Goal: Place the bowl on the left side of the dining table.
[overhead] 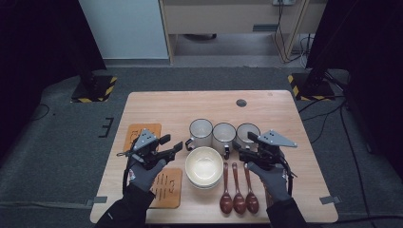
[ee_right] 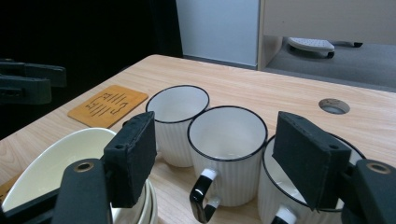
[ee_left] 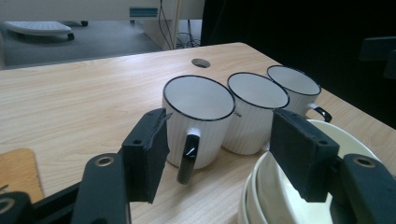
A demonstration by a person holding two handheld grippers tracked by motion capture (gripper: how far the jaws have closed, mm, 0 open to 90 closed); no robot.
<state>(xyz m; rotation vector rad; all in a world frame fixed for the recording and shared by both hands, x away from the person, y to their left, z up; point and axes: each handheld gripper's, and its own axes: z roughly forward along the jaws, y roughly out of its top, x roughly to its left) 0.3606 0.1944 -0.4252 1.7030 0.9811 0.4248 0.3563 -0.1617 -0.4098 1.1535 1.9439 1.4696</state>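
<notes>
Carpet (overhead: 57, 142), grey and wide, runs under everything, with dark curtains on both sides and two hazard-striped stand feet (overhead: 92, 89) at the far corners. On it sits the pale wood table (overhead: 157, 107), a round cable hole (overhead: 241, 102) near its far edge. Two wooden coasters (overhead: 167, 187) lie at the left, scored with lines too faint to read. Stacked cream bowls (overhead: 204, 166) sit centre, three white mugs (overhead: 213, 134) in a row just behind them, three brown spoons (overhead: 238, 190) to the right. There's small print on the middle mug (ee_left: 252, 114), too tiny to read. Left gripper (overhead: 173, 145) hovers beside the bowls, jaws apart, nothing between them. Right gripper (overhead: 244, 148) hangs by the right-hand mug, jaws parted, empty too.
</notes>
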